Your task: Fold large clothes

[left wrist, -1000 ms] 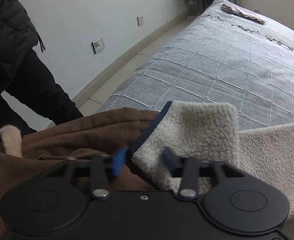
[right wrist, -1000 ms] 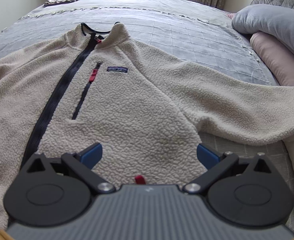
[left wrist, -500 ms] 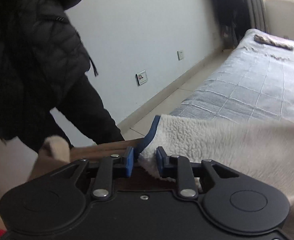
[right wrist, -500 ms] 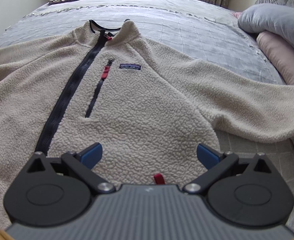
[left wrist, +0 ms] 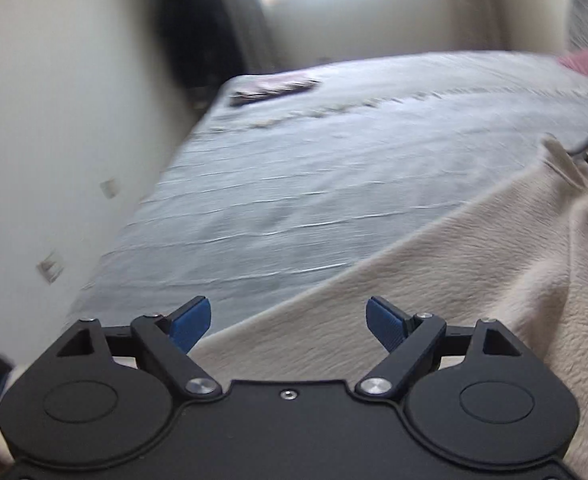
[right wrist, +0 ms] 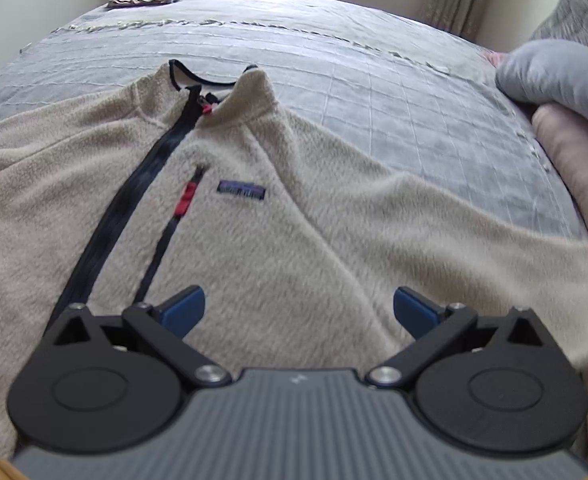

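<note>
The left gripper had just sprung its jaws apart, nothing between them, over the cream fleece jacket. The jacket lay spread across the grey bedspread, and the right gripper hovered over its chest, jaws wide and empty.

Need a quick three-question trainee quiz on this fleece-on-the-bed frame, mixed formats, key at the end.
1. True or false: the cream fleece jacket lies front-up on the grey quilted bedspread.
2. The left gripper is: A) shut on a sleeve, B) open, nothing between its pads.
3. What colour is the jacket's main zipper?

Key: 1 true; 2 B, its jaws have just been opening; 3 dark navy, nearly black.
</note>
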The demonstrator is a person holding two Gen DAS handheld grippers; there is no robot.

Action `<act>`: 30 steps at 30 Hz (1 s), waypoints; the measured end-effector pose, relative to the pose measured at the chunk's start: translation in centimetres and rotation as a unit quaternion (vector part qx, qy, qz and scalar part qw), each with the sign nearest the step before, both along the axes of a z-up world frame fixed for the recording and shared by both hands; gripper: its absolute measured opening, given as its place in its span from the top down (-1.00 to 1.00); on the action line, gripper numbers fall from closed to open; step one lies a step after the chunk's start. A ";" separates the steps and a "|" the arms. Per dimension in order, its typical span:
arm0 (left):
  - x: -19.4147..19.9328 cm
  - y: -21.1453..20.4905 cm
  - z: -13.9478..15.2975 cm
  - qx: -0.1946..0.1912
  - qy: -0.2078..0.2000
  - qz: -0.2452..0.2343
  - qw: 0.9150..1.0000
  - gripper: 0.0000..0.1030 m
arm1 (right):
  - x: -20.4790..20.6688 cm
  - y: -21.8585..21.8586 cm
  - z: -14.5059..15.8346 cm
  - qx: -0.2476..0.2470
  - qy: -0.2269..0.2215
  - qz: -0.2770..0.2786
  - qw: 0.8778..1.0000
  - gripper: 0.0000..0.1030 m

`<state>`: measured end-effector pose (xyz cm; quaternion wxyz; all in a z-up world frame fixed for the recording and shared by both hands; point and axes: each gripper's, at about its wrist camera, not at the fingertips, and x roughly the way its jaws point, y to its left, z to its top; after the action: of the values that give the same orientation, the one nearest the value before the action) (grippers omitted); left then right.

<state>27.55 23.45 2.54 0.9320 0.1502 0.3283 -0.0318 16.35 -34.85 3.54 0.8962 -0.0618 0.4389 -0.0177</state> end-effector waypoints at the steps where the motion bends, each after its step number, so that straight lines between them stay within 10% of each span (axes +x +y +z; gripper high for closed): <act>1: 1.2 -1.1 -0.4 -0.004 0.010 -0.015 1.000 -0.64 | 1.1 -0.5 -0.1 -0.001 -0.005 0.004 1.000 -0.99; 11: 11.8 -7.0 -6.0 -0.106 0.093 -0.065 0.988 -0.57 | 13.7 -9.6 -3.9 -0.010 -0.022 -0.037 0.999 -0.97; 17: 11.3 -8.4 -6.6 -0.158 0.101 -0.082 0.979 0.55 | 16.1 -14.4 -8.0 0.077 -0.027 -0.069 0.994 -0.52; 19: 10.5 -9.3 -6.3 -0.150 0.086 -0.078 0.982 0.71 | 15.4 -14.1 -8.0 0.103 -0.046 -0.043 0.993 0.29; 21: 9.1 -10.5 -5.7 -0.125 0.041 -0.073 0.989 0.75 | 14.7 -13.4 -7.5 0.104 -0.054 -0.028 0.993 0.69; 24: 8.6 -11.1 -4.7 -0.111 -0.037 -0.060 0.991 0.76 | 13.4 -11.6 -5.9 0.048 -0.098 -0.011 0.994 0.72; 30: 11.4 -13.5 -9.0 -0.010 -0.036 -0.052 0.998 0.63 | 15.2 -10.5 -8.2 -0.012 -0.068 -0.039 0.997 0.63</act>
<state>38.95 9.91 -6.50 0.9419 0.1587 0.2857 -0.0778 31.51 -45.31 -4.67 0.9217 -0.0536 0.3792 -0.0622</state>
